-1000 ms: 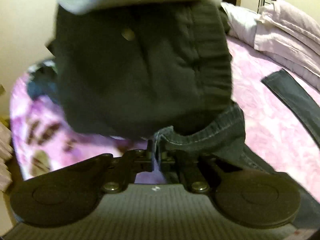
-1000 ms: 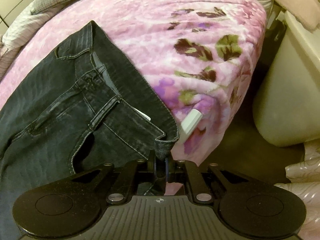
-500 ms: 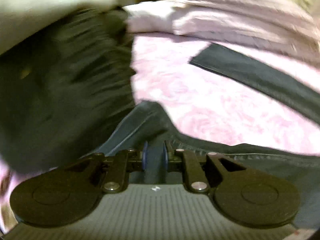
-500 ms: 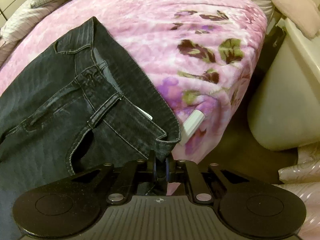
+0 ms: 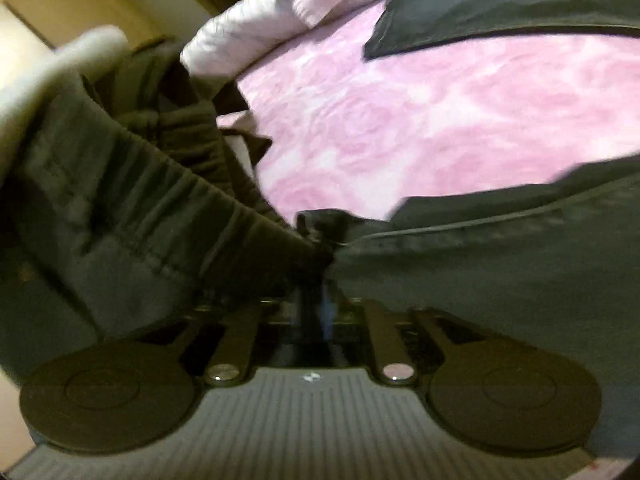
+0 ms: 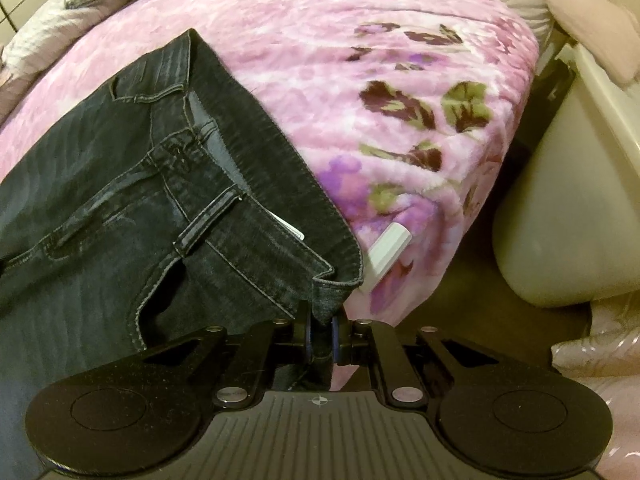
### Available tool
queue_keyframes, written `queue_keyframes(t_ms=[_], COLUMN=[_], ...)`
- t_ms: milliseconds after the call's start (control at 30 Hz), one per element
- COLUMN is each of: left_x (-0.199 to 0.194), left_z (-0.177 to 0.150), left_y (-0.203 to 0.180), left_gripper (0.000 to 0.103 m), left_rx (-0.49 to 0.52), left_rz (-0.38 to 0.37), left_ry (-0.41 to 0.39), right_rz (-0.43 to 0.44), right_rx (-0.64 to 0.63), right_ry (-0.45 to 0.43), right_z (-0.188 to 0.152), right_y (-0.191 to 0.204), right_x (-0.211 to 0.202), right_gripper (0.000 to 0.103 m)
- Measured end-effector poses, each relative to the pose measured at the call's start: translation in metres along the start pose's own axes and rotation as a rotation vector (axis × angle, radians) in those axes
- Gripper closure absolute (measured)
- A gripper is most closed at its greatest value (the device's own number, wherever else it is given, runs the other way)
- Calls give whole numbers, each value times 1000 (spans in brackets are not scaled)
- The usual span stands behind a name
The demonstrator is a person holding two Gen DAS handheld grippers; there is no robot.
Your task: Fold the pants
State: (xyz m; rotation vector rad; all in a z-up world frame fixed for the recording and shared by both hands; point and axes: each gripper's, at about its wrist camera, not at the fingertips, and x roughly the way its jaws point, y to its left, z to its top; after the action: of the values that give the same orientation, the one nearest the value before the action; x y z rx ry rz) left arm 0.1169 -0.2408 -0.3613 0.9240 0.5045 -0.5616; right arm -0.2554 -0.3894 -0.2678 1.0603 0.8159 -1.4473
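Jeans (image 6: 132,216) lie on the pink blanket (image 6: 328,40), waistband running upper left to lower centre. Right gripper (image 6: 320,330) clamps the waistband corner. Left gripper (image 5: 316,316) pinches denim; blurred.

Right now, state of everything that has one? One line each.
Jeans: spread flat on the bed, not yet folded, waistband open, fly closed.
Right gripper: shut on the waistband corner.
Left gripper: shut on dark denim; view blurred.
Pink blanket: spread over the bed.
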Motion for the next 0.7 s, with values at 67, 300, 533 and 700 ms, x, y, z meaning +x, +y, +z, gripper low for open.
queue_keyframes(t_ms=[67,300,533,700], left_x=[-11,44,60,-13], left_z=[2,28,51,30], left_y=[-2,-5,46,43], left_gripper=[75,78,100,78], left_rx=[13,108,-59,-177], left_rz=[-14,50,-10,-126], left_ry=[-48,-35,31,-44], right_rz=[0,5,12,36], right_rx=[5,-1,-1,48], right_ry=[3,-4,-1,-17], right_z=[1,2,2,1], right_y=[0,0,-2,-7], right_x=[0,-1,0,-6], right_gripper=[97,97,97,97])
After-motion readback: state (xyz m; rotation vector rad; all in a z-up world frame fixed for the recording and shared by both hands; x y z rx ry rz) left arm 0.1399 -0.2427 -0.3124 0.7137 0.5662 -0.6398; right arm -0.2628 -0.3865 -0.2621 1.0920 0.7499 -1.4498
